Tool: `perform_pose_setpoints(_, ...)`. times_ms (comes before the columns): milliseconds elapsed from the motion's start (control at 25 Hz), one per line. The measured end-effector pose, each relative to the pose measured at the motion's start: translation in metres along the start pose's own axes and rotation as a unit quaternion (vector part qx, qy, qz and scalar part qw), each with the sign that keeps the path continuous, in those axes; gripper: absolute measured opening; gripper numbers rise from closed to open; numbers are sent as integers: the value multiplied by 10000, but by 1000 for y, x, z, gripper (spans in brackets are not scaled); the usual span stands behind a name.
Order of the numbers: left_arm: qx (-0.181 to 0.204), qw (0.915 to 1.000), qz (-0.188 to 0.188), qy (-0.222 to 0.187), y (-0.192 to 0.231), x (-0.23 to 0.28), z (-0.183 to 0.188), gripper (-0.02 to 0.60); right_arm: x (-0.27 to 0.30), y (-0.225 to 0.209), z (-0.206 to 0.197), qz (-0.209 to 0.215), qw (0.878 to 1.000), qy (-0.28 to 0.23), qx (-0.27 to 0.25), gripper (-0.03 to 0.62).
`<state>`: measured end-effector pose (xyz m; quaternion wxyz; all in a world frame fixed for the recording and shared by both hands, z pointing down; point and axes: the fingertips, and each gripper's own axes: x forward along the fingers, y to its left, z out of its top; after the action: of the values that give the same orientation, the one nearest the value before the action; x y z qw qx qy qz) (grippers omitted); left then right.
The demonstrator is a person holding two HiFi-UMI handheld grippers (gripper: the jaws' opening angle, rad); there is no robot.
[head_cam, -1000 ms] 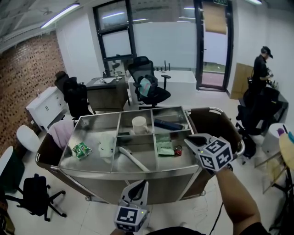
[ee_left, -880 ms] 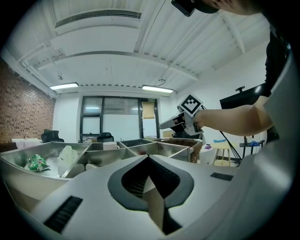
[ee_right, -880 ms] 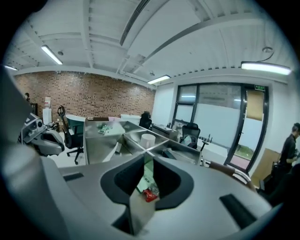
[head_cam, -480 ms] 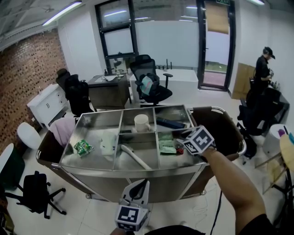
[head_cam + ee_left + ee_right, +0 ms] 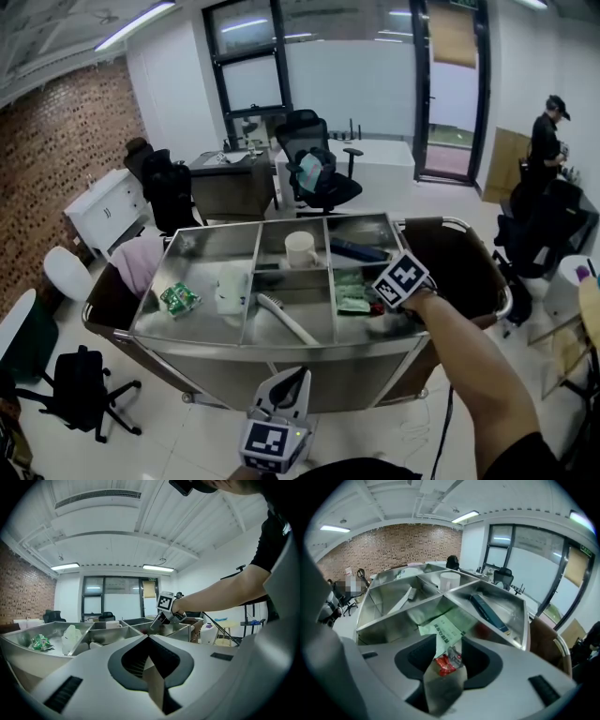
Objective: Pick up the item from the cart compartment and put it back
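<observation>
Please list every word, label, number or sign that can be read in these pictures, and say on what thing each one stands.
Nothing reads clearly enough to quote.
Green packet: dark printed characters, too blurred to read.
Red wrapper: no print can be made out.
Green hanging sign: too small to read.
Green snack bag: print too small to read.
Dark blue box: no lettering visible.

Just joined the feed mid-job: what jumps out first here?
The right gripper dips into the steel cart's near-right compartment, its jaws just now opening, with a red packet between them beside a green packet. The left gripper hangs shut, low before the cart's front.
</observation>
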<state>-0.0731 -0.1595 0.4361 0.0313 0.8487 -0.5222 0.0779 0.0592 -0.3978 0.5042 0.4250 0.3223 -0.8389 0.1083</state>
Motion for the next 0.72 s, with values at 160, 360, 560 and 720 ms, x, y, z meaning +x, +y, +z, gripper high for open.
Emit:
perform_pose_setpoints(160,-2,10000,67,-1,6,-2,0,0,15,-6,-2,-82,9997,221,11,193)
perform_pose_setpoints(360,-16,9999,135,0,14,-1,1,0,30,-8,-7,-50,9988,484,112,192)
perform_pose_setpoints(560,-12,9999,129,-5,18,1,1,0,47,-8,-21,12,9953,880,400,192)
perform_pose_setpoints(720,-48,9999,143,15,22,0,-2,0,60,-10,-34,87,9898,1127,867,192)
